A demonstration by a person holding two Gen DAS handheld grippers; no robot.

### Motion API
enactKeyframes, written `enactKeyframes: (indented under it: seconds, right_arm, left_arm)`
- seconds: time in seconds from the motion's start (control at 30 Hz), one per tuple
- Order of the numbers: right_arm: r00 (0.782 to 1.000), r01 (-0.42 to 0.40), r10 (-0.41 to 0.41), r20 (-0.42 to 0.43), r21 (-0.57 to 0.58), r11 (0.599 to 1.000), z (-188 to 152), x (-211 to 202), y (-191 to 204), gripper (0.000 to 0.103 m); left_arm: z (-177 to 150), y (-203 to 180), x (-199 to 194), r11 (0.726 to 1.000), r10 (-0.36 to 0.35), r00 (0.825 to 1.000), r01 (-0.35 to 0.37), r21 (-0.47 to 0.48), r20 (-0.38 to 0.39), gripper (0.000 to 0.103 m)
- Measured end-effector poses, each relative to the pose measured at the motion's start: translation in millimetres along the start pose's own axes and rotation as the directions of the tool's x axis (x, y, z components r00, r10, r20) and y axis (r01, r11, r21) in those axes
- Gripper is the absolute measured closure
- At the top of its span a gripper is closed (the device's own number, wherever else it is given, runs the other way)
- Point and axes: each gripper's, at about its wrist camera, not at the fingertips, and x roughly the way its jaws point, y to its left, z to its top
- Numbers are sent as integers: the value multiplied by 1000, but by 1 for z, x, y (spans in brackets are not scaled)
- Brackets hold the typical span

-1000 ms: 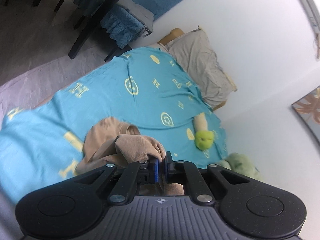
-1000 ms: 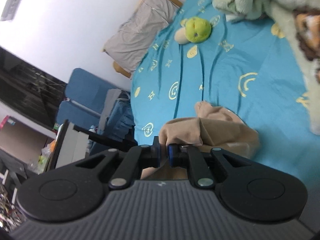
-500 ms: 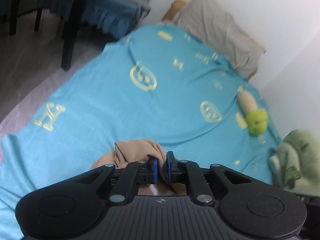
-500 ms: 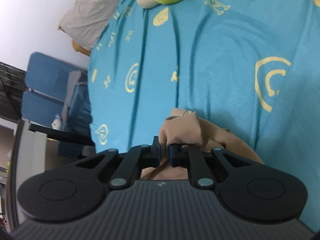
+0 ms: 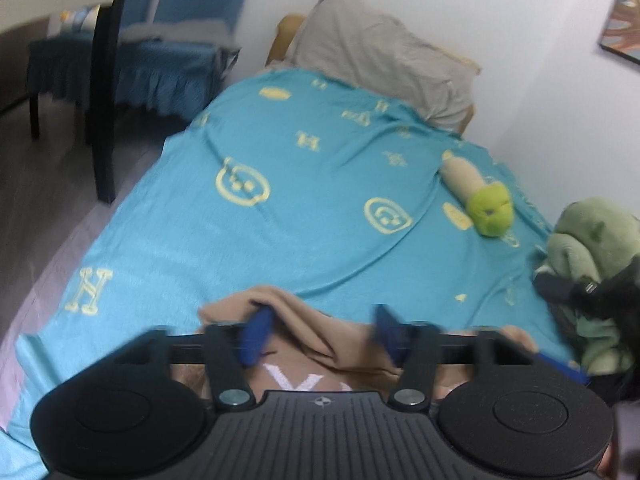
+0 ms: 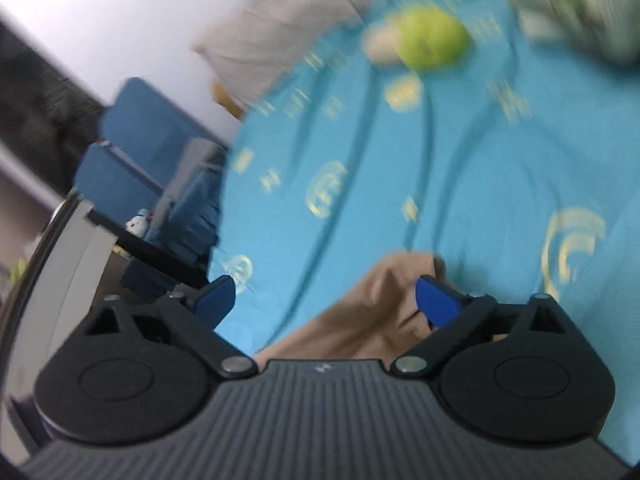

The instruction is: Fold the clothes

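A tan garment [image 5: 316, 340] with white lettering lies on the turquoise bedspread [image 5: 280, 208] at the near edge of the bed. My left gripper [image 5: 320, 332] is open, its blue pads spread over the garment's folded edge. In the right wrist view the same tan garment [image 6: 360, 312] lies below my right gripper [image 6: 326, 300], which is open too, with one pad over the cloth and one over the bedspread [image 6: 460, 184]. The right gripper also shows at the right edge of the left wrist view [image 5: 592, 300].
A green and beige plush toy [image 5: 484, 200] lies on the bed's right side. A green stuffed animal [image 5: 592, 240] sits at the right edge. A grey pillow [image 5: 384, 60] is at the head. A blue chair [image 5: 132, 68] stands left of the bed.
Both grippers were shut on the tan garment and have opened, letting it go onto the bed. The right wrist view is blurred from motion.
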Motion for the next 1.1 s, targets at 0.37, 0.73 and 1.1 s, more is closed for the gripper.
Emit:
enactKeyframes:
  seconds: [0.37,0.73,1.1]
  right_arm:
    - [991,120,-134,-16,-349,929,-15,27,17,42]
    - [979,164,-197,-54,-371,914,-30,47,11,47]
    - [972,211,-234,-15,-382,900,-62,-29,23,46]
  left_arm:
    - [-11,-7,22,982,55,997,-43,182,-60,8]
    - [-24,-5,30,966,83,993,-59,253,-86,9]
    - [-47,-20,-59,957,78,997,-73,281,-9,8]
